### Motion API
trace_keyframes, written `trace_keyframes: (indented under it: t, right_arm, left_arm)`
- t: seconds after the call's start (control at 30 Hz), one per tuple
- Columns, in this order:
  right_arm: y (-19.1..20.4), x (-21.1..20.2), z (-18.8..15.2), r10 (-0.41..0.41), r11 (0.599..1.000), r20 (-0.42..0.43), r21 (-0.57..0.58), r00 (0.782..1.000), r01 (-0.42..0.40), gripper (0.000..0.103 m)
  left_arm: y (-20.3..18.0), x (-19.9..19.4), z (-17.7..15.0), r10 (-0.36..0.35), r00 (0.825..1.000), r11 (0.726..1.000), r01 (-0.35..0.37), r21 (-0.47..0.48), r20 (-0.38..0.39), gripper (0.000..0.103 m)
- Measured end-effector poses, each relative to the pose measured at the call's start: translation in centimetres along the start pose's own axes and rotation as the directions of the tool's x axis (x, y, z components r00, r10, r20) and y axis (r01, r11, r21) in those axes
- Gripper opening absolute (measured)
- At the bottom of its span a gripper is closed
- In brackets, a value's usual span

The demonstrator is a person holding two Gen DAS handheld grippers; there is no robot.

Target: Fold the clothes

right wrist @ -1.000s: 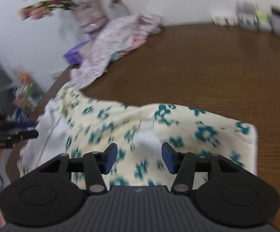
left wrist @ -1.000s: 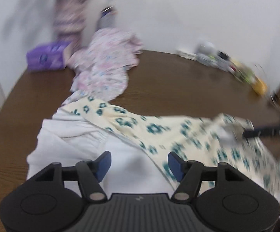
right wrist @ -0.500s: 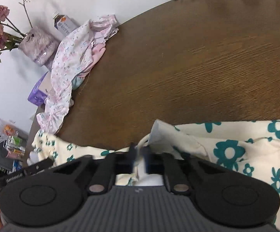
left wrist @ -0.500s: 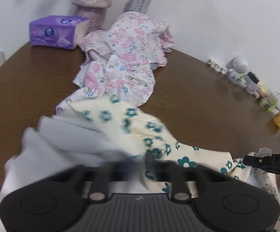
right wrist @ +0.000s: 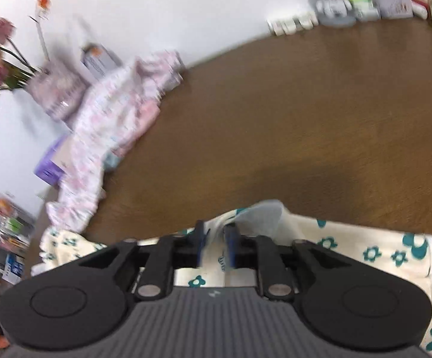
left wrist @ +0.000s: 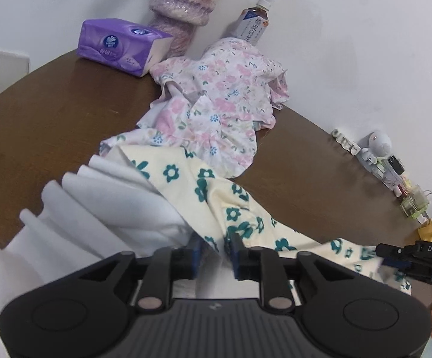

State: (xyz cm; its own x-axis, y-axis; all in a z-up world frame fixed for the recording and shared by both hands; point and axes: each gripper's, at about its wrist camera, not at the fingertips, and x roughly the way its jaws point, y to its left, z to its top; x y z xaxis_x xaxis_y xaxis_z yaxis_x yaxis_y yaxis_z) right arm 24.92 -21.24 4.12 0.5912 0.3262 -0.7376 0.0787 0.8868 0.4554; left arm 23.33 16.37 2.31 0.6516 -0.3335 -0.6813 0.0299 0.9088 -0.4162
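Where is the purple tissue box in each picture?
Left wrist view: the purple tissue box sits top left on the table, near the wall.
Right wrist view: it peeks out at the left edge, mostly hidden behind the pink flowery clothes.
Shared landmark: those pink flowery clothes beside it.

the right gripper [right wrist: 215, 243] has a bunched fold of the cream flowered garment [right wrist: 365, 247] between its fingers [right wrist: 199, 246], the jaws opening. beyond and left of the fingers, a pink floral garment [right wrist: 108, 131] lies on the brown worktop [right wrist: 290, 113].
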Motion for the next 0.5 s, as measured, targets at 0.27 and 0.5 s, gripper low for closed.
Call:
trace_keyframes:
  t: [0.27,0.5]
  right_arm:
    - [-1.3,-5.9,-1.9,-0.005,0.989,0.033,-0.15,0.999,0.01,0.04]
    - [0.4,-5.9,-2.7,-0.219,0.887,0.101,-0.394,0.97,0.241,0.063]
  left_arm:
    - [-2.9,-4.0,0.5,0.0,1.0,0.928,0.004,0.373,-0.011,0.053]
    - [-8.1,-0.1,2.0,0.074,0.994,0.593,-0.113,0.798,0.085,0.077]
